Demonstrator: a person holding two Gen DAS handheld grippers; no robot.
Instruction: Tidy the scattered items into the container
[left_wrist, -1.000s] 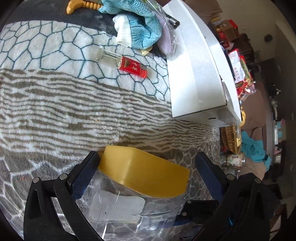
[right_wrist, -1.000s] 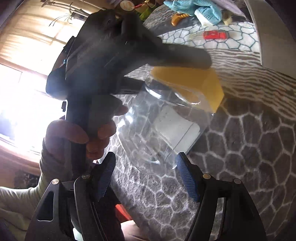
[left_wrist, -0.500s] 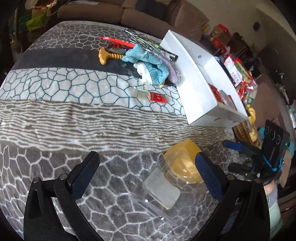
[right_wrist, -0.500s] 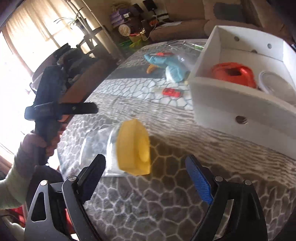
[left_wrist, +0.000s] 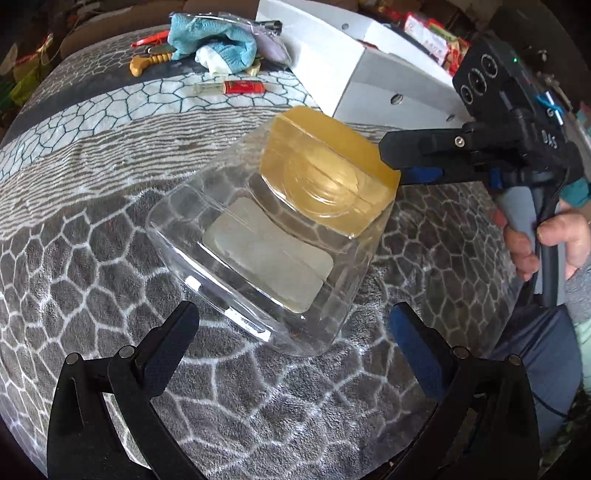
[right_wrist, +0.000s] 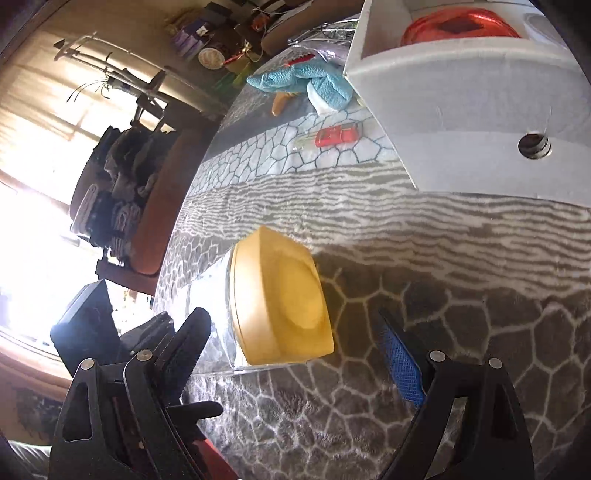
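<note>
Clear jar (left_wrist: 258, 254) with its yellow lid (left_wrist: 328, 173) lies on its side on the grey patterned blanket (left_wrist: 92, 266), near the white box (left_wrist: 325, 62). Left gripper (left_wrist: 291, 339), jaws wide apart, faces the jar's base, holding nothing. Right gripper (right_wrist: 295, 354), jaws spread, faces the lid end, not gripping it. Further off by the box: a small red-labelled bottle (left_wrist: 231, 87), a blue cloth (left_wrist: 214, 44), a yellow-handled tool (left_wrist: 147, 62). Something orange-red (right_wrist: 458, 26) sits in the box.

Both grippers, left gripper (left_wrist: 291, 343) and right gripper (right_wrist: 295, 354), are black plastic frames with silver screws and blue textured pads (right_wrist: 402, 365) on the jaws. The bare right hand (left_wrist: 546, 240) shows a grey sleeve cuff.
</note>
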